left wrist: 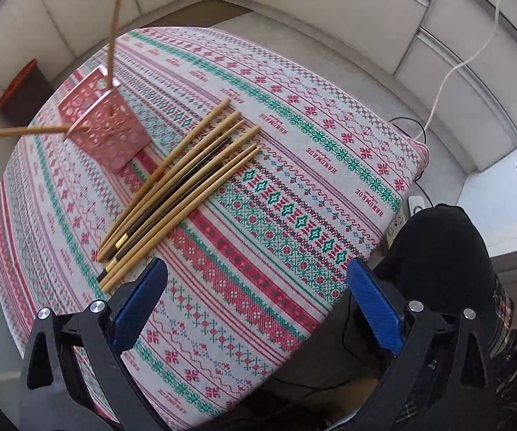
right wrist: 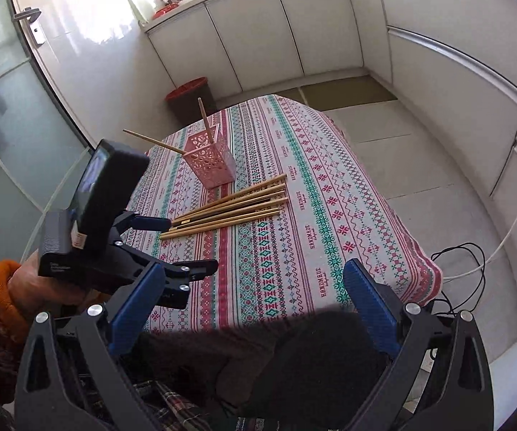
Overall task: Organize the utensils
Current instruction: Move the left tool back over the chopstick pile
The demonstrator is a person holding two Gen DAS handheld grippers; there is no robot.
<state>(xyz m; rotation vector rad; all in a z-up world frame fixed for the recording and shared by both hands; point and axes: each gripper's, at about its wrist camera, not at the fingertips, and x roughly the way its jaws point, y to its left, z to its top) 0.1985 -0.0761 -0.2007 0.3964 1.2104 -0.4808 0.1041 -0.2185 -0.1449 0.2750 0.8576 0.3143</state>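
Left hand-held gripper (left wrist: 256,280), ribbed blue pads wide, above slender bamboo chopsticks (left wrist: 183,194).

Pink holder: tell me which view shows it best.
The left wrist view: the pink holder appears larger there, its cut-out pattern clear, two chopsticks sticking out. The right wrist view shows the holder smaller and farther away, standing upright beyond the loose chopsticks.

I see a red-rimmed dark waste bin (right wrist: 190,97) on the floor | white cabinet fronts (right wrist: 287,28) behind | a white cable (left wrist: 463,61) trailing beside my table's patterned knit-style tablecloth (left wrist: 294,165)
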